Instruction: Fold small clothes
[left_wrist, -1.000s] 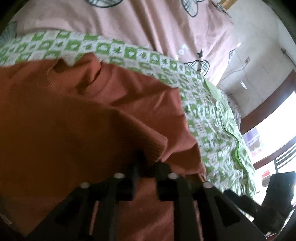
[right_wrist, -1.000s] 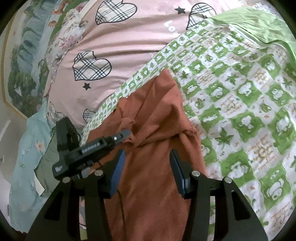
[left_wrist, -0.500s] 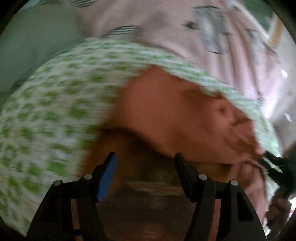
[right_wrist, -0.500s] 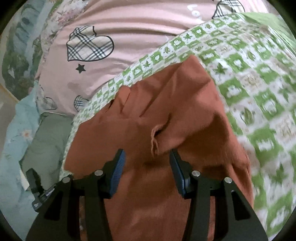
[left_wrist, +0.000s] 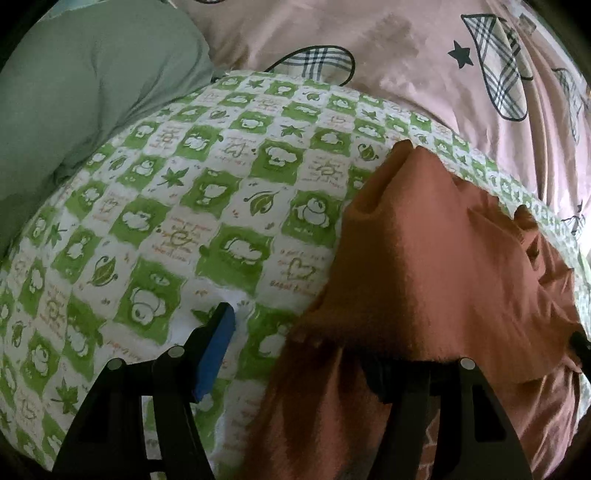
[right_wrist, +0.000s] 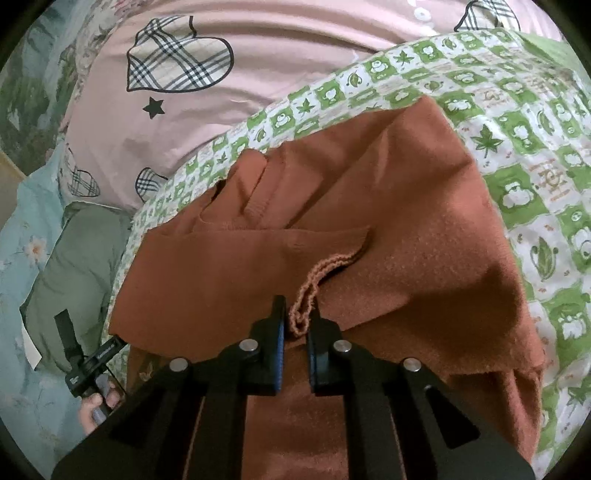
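sweater (right_wrist: 388, 236) hides right finger of wide left claw (left_wrist: 295, 343); right claw (right_wrist: 298, 325) just closed, pinching cuff (right_wrist: 306, 291).

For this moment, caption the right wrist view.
Right gripper pinches the ribbed cuff of a rust-orange sweater on a green-checked quilt.

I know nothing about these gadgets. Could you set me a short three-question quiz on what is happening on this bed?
1. True or false: the right tool is clamped on a ribbed edge of the rust-coloured top.
2. The top lies on which cover? A) the green checked quilt B) the pink sheet C) the grey-green pillow
3. Fill in: the left tool stands ____, with one finger hidden under the top.

Key: 1 true; 2 A; 3 open.
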